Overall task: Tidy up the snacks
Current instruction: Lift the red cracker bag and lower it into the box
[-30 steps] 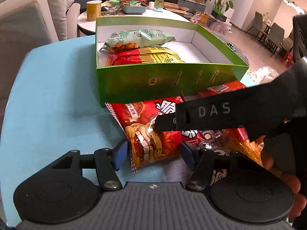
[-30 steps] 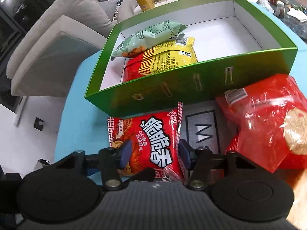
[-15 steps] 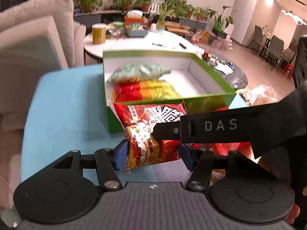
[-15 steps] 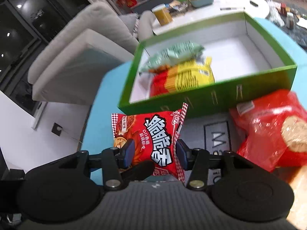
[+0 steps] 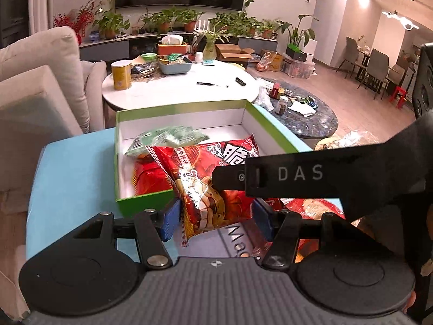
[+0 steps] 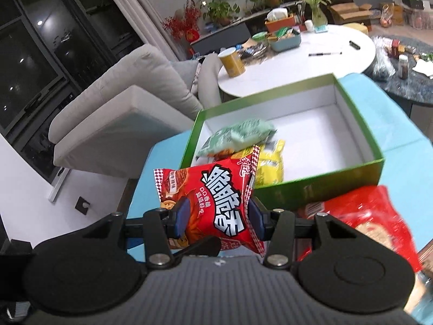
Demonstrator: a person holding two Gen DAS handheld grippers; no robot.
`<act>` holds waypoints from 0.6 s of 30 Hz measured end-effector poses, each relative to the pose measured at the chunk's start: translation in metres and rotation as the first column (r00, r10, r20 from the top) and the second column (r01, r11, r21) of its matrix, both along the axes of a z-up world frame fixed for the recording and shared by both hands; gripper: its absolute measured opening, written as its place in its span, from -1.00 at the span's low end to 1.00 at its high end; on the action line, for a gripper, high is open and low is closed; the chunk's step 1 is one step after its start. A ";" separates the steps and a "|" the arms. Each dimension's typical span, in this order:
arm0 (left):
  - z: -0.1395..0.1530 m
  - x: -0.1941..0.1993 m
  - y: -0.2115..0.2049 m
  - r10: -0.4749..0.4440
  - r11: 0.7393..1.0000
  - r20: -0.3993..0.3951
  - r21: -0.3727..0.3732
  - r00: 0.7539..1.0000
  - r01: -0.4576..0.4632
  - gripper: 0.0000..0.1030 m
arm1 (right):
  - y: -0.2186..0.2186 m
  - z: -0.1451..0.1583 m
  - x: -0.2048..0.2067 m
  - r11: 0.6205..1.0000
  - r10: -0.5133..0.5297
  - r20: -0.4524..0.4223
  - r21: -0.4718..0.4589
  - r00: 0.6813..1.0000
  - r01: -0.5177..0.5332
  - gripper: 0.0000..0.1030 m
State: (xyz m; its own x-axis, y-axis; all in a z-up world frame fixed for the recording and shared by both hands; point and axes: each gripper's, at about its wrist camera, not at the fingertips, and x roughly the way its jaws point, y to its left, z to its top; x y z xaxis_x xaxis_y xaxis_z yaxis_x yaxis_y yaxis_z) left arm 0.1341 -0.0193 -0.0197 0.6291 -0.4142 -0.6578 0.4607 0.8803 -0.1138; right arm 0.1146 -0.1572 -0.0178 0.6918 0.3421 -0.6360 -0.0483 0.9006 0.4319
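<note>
Red snack bag (image 5: 213,187) sits between both blue pads of the left gripper (image 5: 216,220), clamped and lifted clear of the blue table (image 5: 73,168), in front of the green box (image 5: 140,200). A green bag (image 5: 167,138) lies inside the box.

Right wrist view: right gripper (image 6: 217,218) grips the same red snack bag (image 6: 213,200) from both sides. Yellow bag (image 6: 270,162) rests in the box. Second red bag (image 6: 373,222) lies on the table at right.

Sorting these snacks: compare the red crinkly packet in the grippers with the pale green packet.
The red crinkly snack packet hangs in the air; the pale green snack packet lies inside the green cardboard box. The red one bears big white characters; the green one is blurred. Both are sealed, puffy bags.
</note>
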 end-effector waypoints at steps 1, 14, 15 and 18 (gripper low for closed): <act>0.000 0.002 -0.003 -0.005 1.000 -0.002 0.000 1.000 0.005 0.05 | -0.002 0.000 0.001 1.000 -0.003 0.003 -0.004 1.000 0.003 0.55; -0.006 0.026 -0.048 -0.038 0.999 -0.026 0.000 0.999 0.038 0.05 | -0.049 -0.007 0.020 0.998 -0.057 0.014 0.027 0.998 0.056 0.55; -0.006 0.027 -0.050 -0.040 0.999 -0.025 0.002 0.999 0.040 0.05 | -0.052 -0.008 0.022 0.998 -0.060 0.012 0.031 0.998 0.059 0.55; -0.005 0.033 -0.061 -0.048 0.999 -0.020 0.013 0.999 0.049 0.05 | -0.060 -0.010 0.029 0.997 -0.069 0.013 0.037 0.998 0.069 0.55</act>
